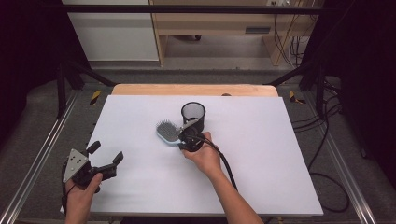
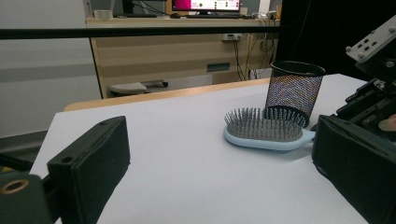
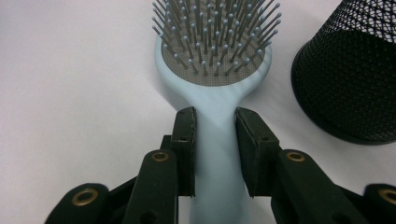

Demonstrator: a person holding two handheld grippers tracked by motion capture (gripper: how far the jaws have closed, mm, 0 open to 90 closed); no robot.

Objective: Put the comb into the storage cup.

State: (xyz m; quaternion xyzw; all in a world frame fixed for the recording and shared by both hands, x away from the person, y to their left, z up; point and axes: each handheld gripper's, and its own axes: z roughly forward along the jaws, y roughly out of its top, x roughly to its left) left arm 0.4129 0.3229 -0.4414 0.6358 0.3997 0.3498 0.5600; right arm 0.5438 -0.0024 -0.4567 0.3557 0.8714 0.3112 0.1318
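At table centre, on the white sheet (image 1: 261, 163): light-blue hairbrush (image 1: 167, 132) lying bristles up, head just beside the black mesh cup (image 1: 193, 115), apart from it by a narrow gap as judged from the right gripper view. Right gripper (image 1: 186, 135) pinching the brush handle (image 3: 215, 154), both pads (image 3: 186, 149) pressed flat against its sides, close behind the head. Left gripper (image 1: 106, 157) at the near left corner, jaws spread wide, holding nothing, well apart from the brush. Risks, as judged: handle smooth and tapering, so possible slip or pivot between the pads on lifting, head-heavy end likely to droop; cup close alongside, light and open, so liable to be knocked or tipped by a sideways swing of the head or bristles; trailing cable (image 1: 224, 163) near the forearm, possible snag.
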